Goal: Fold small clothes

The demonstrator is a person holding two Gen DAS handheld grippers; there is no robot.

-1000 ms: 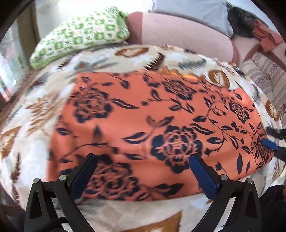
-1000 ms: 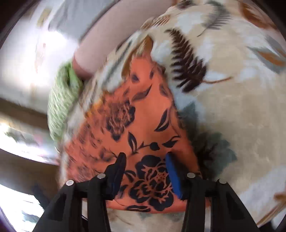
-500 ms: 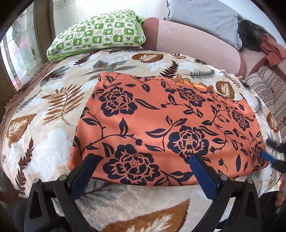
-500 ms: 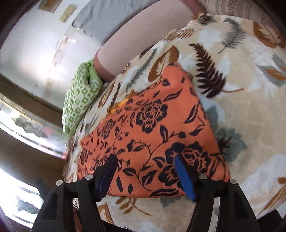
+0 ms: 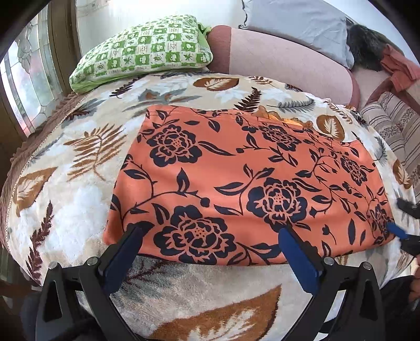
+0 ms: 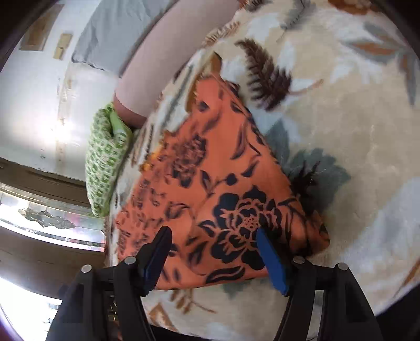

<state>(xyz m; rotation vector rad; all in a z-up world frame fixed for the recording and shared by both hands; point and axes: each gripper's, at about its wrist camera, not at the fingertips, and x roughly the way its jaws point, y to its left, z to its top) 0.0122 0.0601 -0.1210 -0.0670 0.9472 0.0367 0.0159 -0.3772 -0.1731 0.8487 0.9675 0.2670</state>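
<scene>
An orange cloth with dark blue flowers (image 5: 236, 178) lies flat on a leaf-patterned blanket (image 5: 65, 183). It also shows in the right wrist view (image 6: 210, 188). My left gripper (image 5: 210, 236) is open and empty, its blue pads over the cloth's near edge toward the left corner. My right gripper (image 6: 214, 241) is open and empty over the cloth's near right corner. Its tips also show at the right edge of the left wrist view (image 5: 401, 220).
A green checked pillow (image 5: 141, 49) lies at the blanket's far left by a window. A pink bolster (image 5: 283, 60) and a grey pillow (image 5: 296, 23) lie behind. A striped cushion (image 5: 393, 123) sits at the right.
The left gripper has drawn back and up from the cloth, so more blanket shows. The right gripper has opened wider and shifted over the cloth's right corner.
</scene>
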